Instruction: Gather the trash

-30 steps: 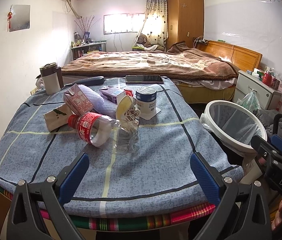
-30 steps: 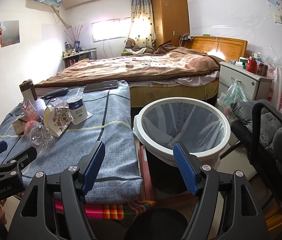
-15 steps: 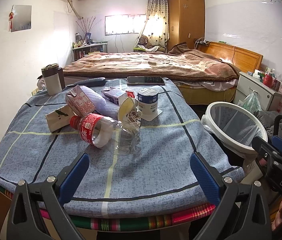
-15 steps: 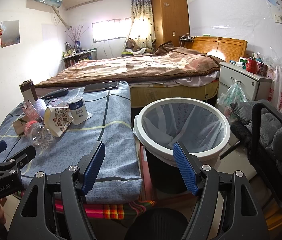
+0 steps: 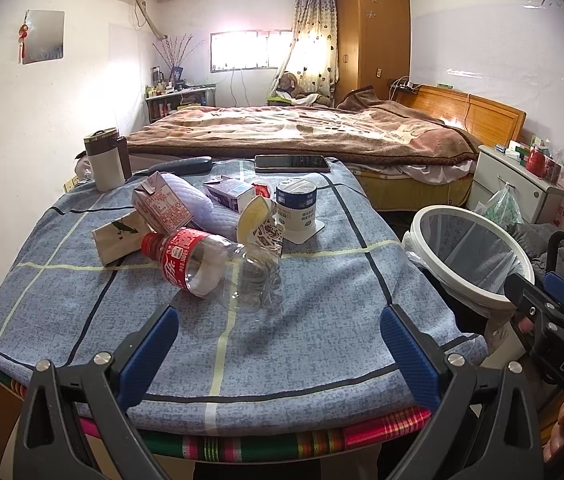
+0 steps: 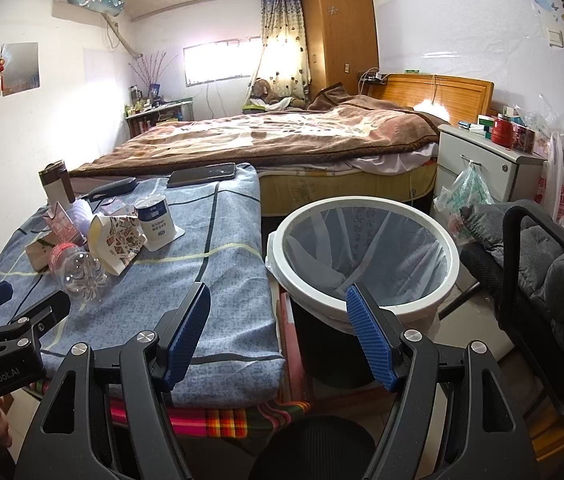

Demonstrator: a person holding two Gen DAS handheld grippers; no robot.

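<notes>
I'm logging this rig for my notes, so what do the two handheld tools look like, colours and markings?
Both match. The left tool has glossy black plastic arms with triangular cut-outs, silver screws at the joints, and ribbed blue pads on its fingers. The right tool has the same build. Seen from the side, white lettering reads "GenRobot.AI" on the left one and "DAS" on the right. No cables show.

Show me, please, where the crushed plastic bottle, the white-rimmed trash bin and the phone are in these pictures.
crushed plastic bottle [image 5: 186, 257], left wrist view, on its red label.
white-rimmed trash bin [image 6: 361, 307], right wrist view, on the near part of its white rim.
phone [image 5: 291, 162], left wrist view, on the middle of its dark screen.
</notes>
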